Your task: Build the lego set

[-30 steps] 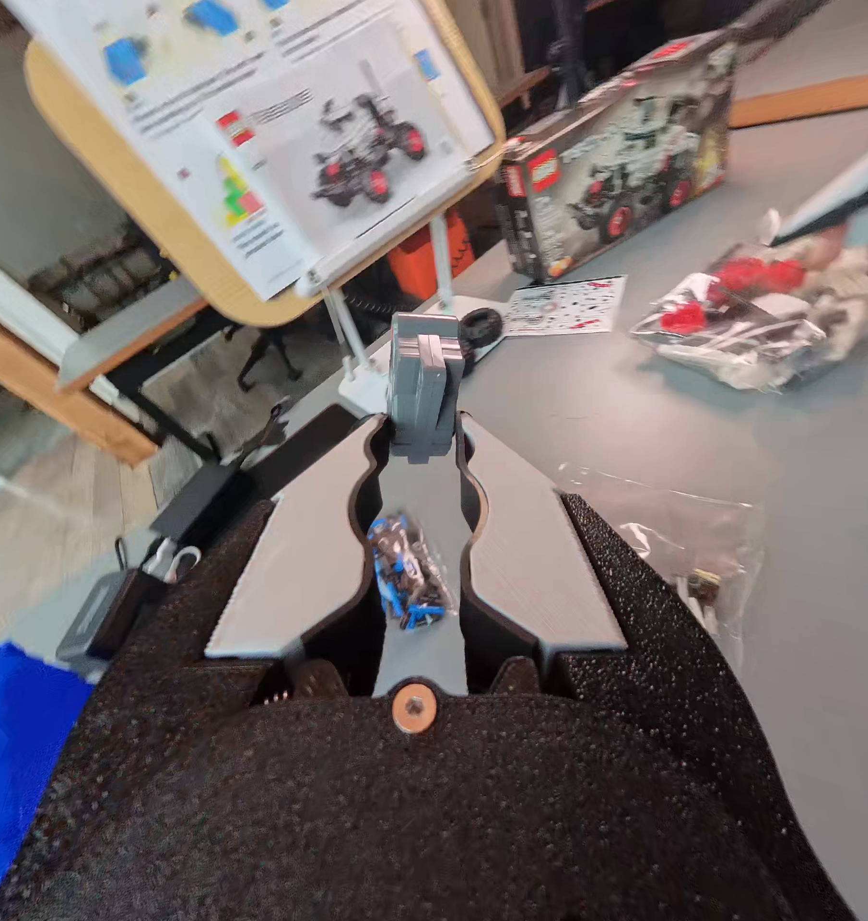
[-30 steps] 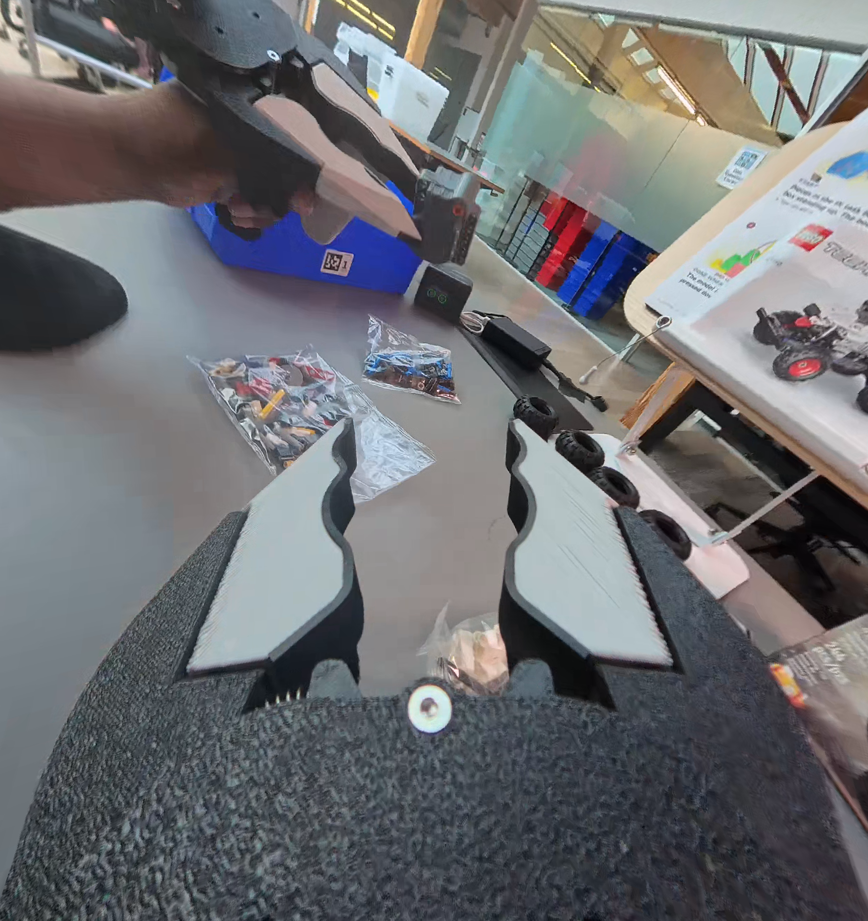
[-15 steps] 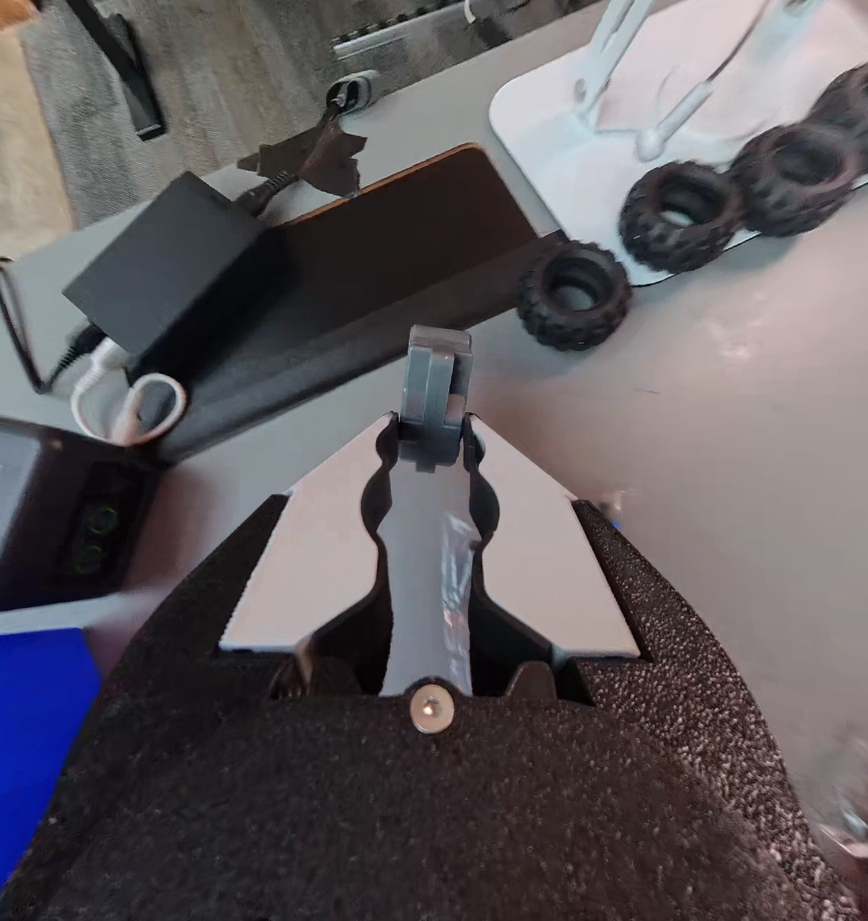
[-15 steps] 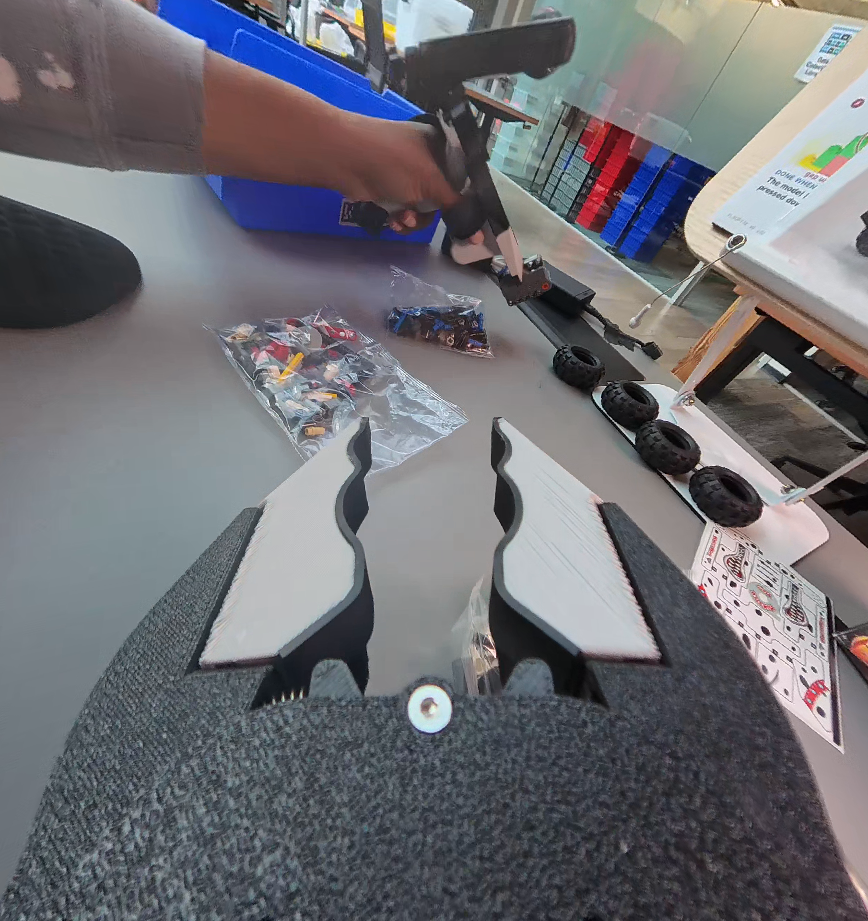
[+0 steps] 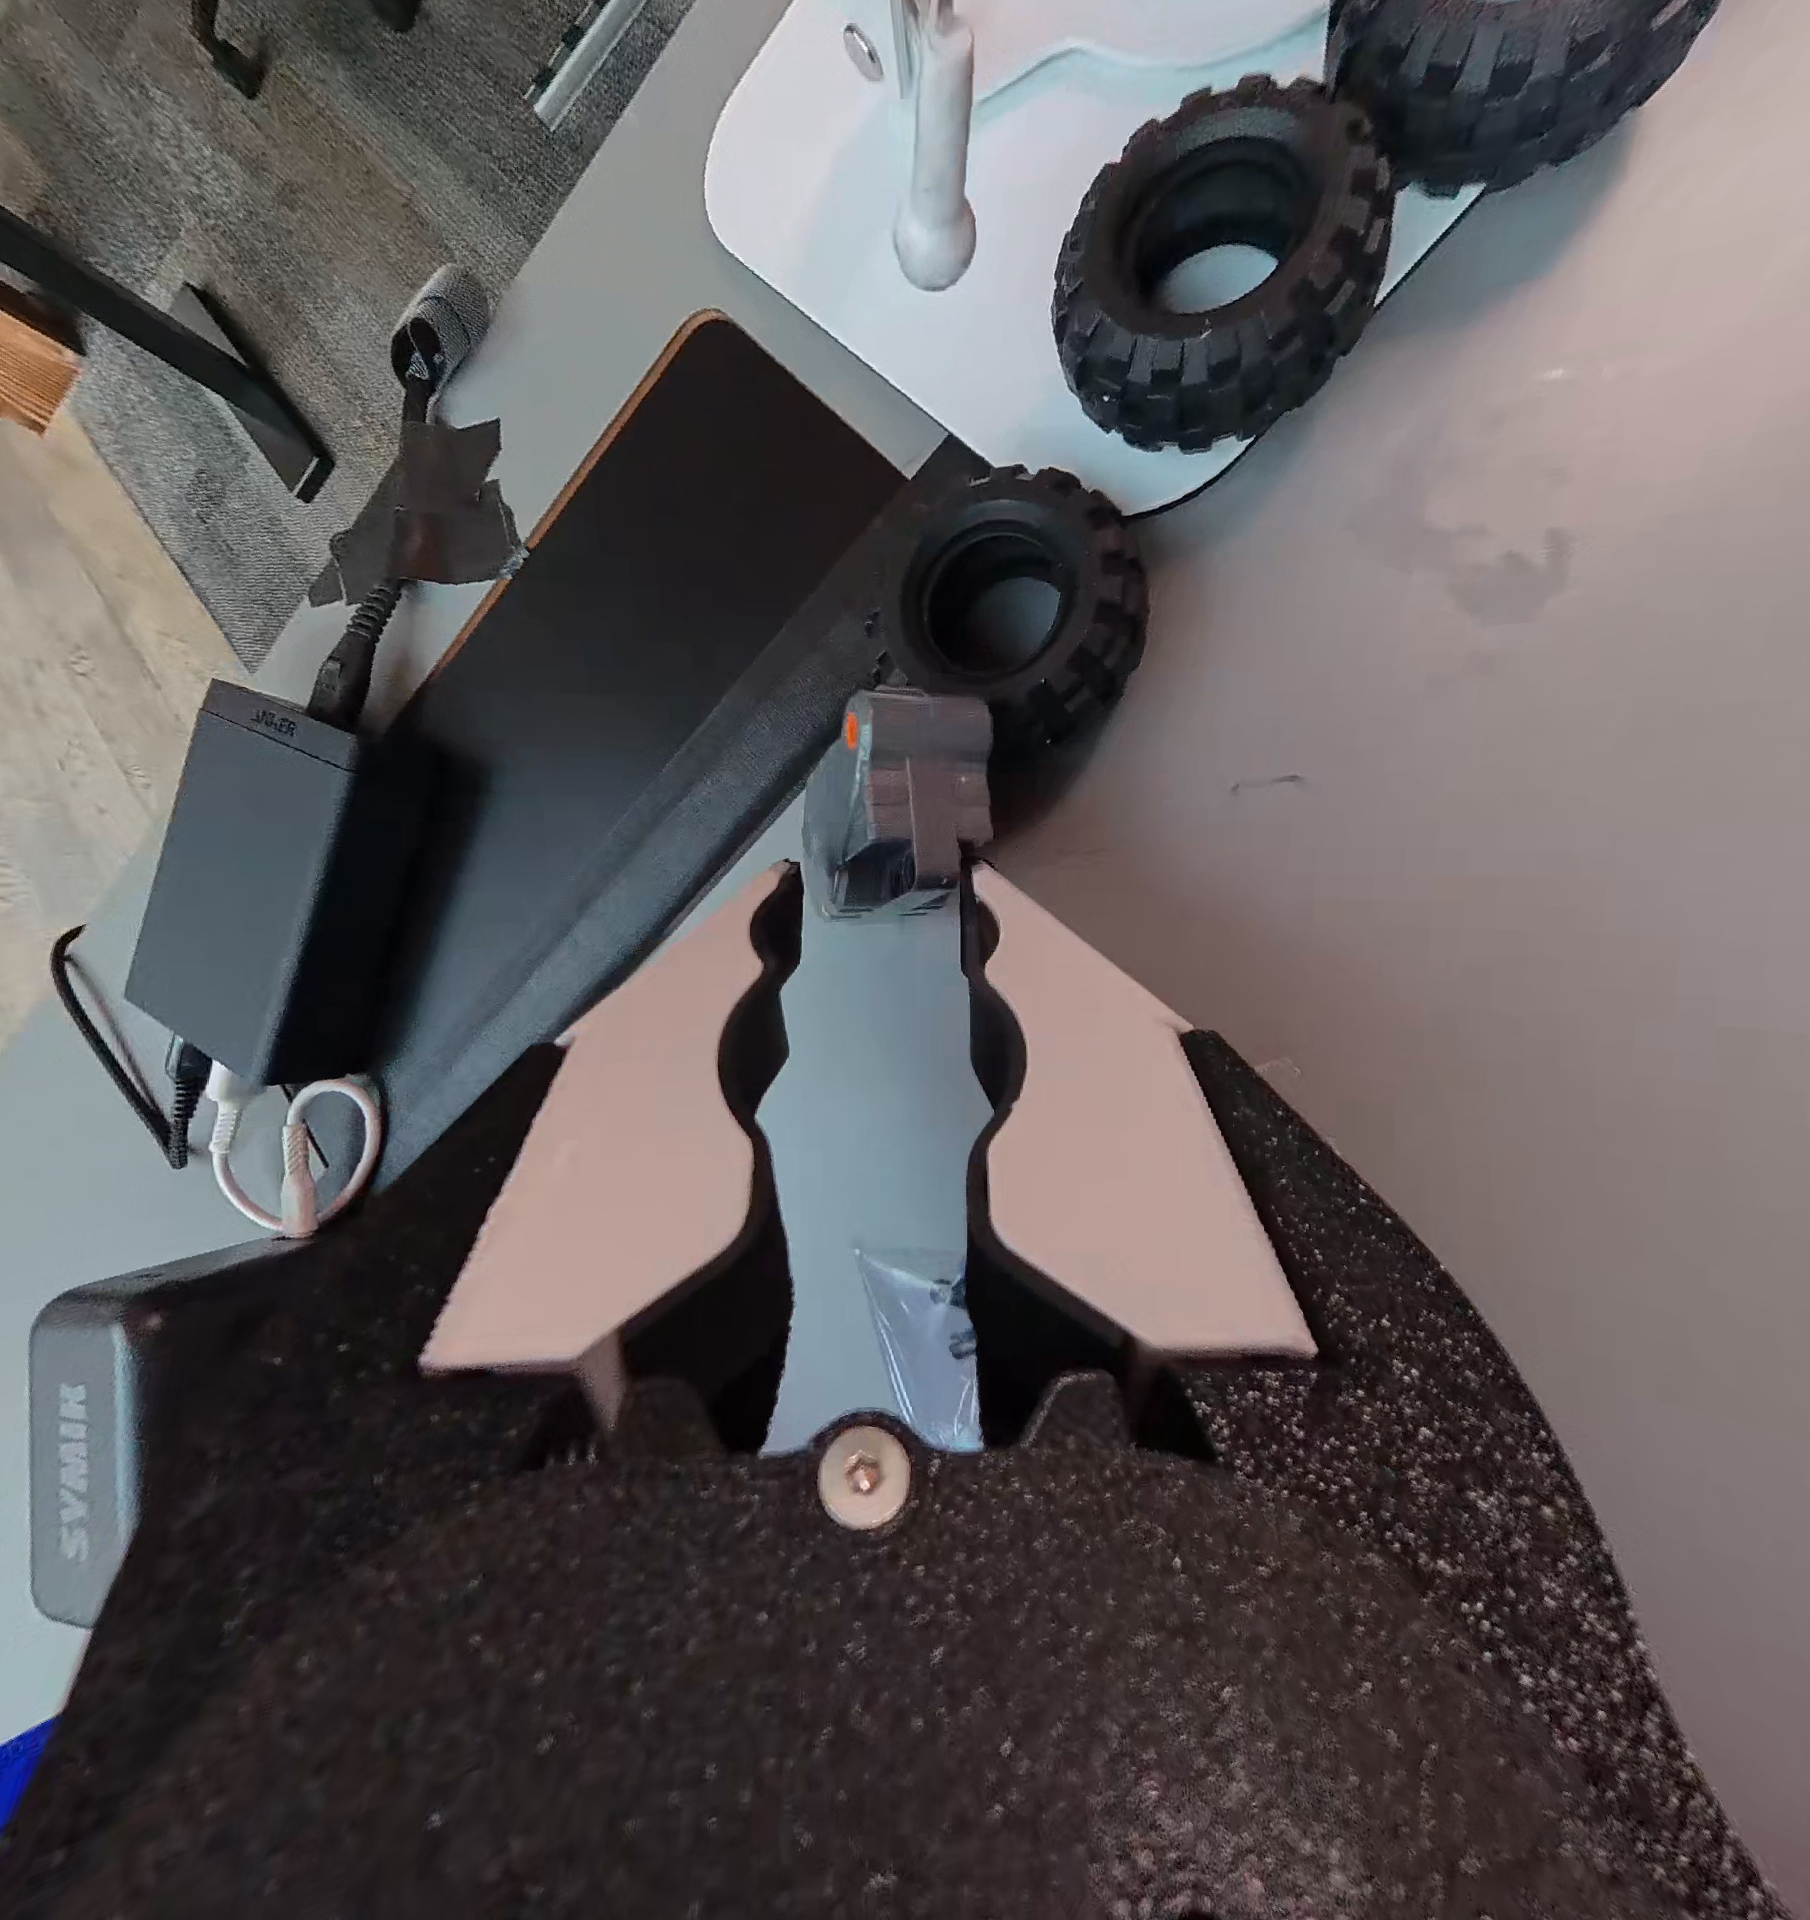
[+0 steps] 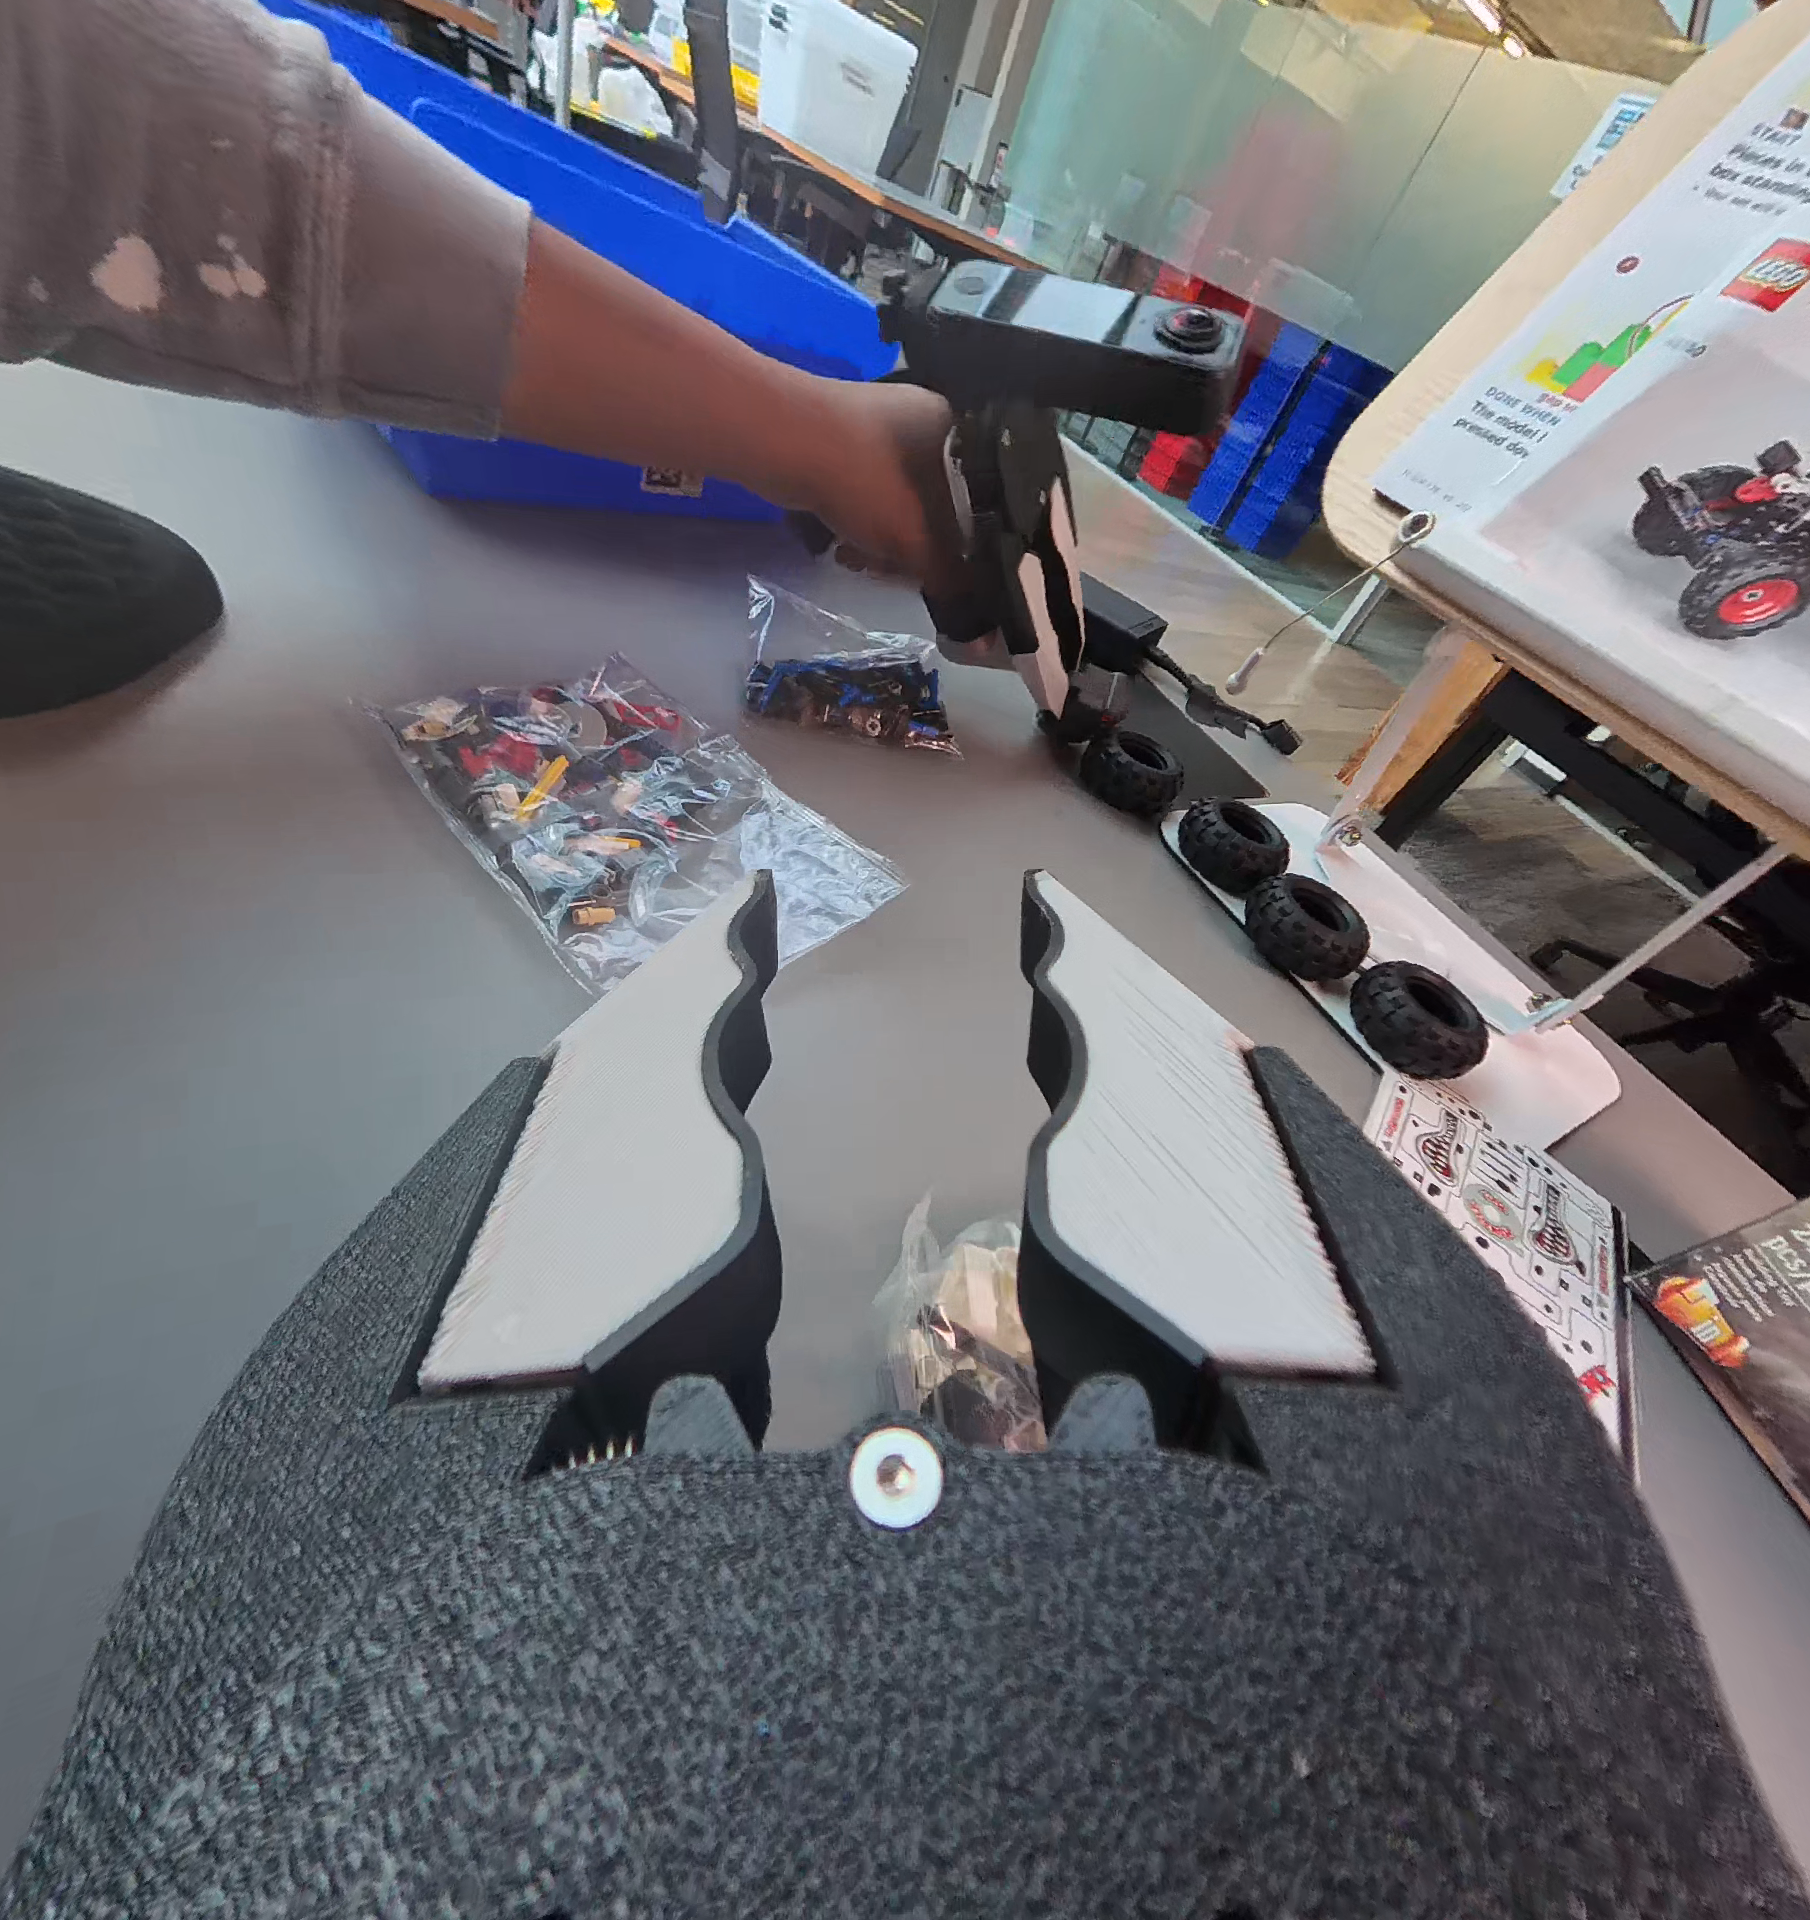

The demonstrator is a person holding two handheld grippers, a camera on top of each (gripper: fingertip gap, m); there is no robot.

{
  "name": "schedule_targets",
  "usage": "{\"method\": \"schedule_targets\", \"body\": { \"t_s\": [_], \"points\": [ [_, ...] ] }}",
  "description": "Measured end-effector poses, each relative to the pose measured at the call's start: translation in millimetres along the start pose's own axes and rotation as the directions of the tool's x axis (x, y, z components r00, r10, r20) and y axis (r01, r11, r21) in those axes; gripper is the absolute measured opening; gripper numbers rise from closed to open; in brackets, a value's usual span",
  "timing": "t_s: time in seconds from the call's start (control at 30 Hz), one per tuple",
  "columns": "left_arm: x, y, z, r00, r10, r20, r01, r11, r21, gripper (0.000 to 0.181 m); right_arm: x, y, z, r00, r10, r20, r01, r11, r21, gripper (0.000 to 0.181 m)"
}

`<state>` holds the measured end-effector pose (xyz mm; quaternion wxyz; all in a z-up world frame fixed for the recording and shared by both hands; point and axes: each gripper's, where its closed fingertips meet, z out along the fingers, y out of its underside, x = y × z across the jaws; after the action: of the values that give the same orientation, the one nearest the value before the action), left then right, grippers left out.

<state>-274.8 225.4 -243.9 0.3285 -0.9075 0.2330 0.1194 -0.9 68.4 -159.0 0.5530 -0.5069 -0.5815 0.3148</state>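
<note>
Perhaps motor block (image 5: 901, 800) in left tongs (image 5: 885, 873)

tyre (image 5: 1524, 73): cut by top edge | bag (image 6: 958, 1340): half behind fingers | box (image 6: 1774, 1371): cropped rt

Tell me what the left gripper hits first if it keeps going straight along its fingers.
Probably the nearest black tire. The left gripper, shut on a grey block, points right at it, and the block's tip looks almost on the tire, beside the black pad. Depth is uncertain.

Black textured gripper (image 6: 896, 935) body, pale ribbed wavy-edged jaws, silver hex screw (image 6: 895, 1476); grey sleeve (image 6: 205, 208).
</note>
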Motion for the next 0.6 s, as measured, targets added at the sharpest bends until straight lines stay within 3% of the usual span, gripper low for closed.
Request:
{"method": "schedule_targets", "body": {
  "t_s": [0.17,0.37,0.6],
  "points": [
    [-4,7,-18,0.997,-0.055,-0.052,0.056,0.998,0.015,0.036,33,-10,-15,0.989,0.131,-0.073,-0.126,0.989,0.074,0.047],
    [18,6,-16,0.973,-0.101,-0.209,0.115,0.992,0.054,0.043,62,-14,-30,0.961,0.242,-0.135,-0.222,0.964,0.148,0.044],
    [6,4,-2,0.989,-0.091,-0.116,0.095,0.995,0.030,0.022,85,-14,-45,0.949,0.225,-0.221,-0.194,0.969,0.152,0.043]
  ]
}}
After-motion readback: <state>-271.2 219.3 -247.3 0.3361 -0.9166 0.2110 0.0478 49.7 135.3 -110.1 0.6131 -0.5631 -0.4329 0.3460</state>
